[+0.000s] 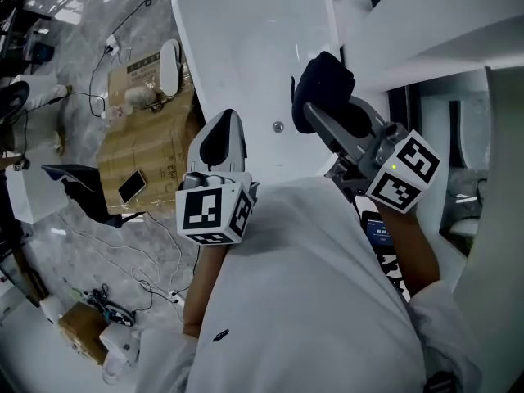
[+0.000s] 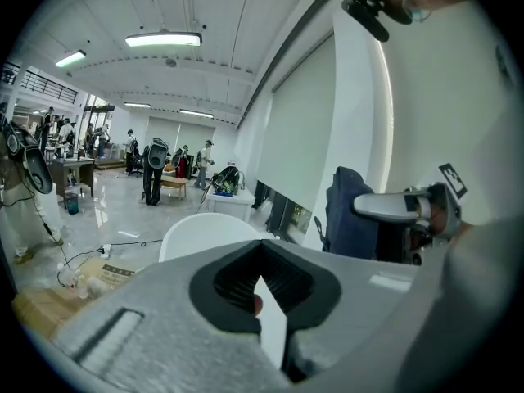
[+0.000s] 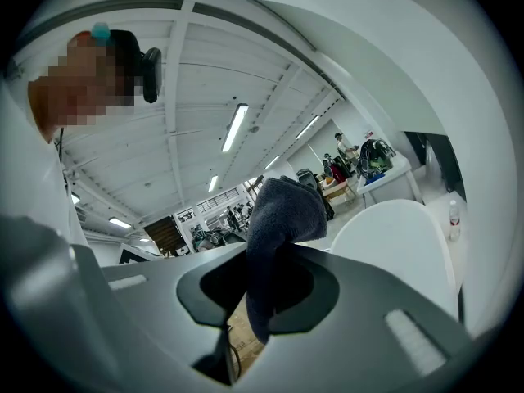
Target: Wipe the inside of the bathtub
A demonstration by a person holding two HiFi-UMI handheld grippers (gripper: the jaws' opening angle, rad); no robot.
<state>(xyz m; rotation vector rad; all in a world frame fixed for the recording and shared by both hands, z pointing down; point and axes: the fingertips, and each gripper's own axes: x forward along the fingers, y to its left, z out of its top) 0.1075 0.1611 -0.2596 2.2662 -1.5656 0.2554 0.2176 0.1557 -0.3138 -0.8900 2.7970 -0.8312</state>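
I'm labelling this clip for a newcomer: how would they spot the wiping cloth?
Find the long white bathtub at the top of the head view. Near its right side, the right gripper pinches a bunched cloth. It is the only dark, soft thing against the white tub.

Right gripper (image 1: 316, 111) holds dark cloth (image 1: 327, 76) over bathtub (image 1: 246, 47) (white)

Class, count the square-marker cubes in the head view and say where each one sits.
2. One marker cube is on the left gripper, near the picture's centre; the other is on the right gripper, which holds a dark cloth.
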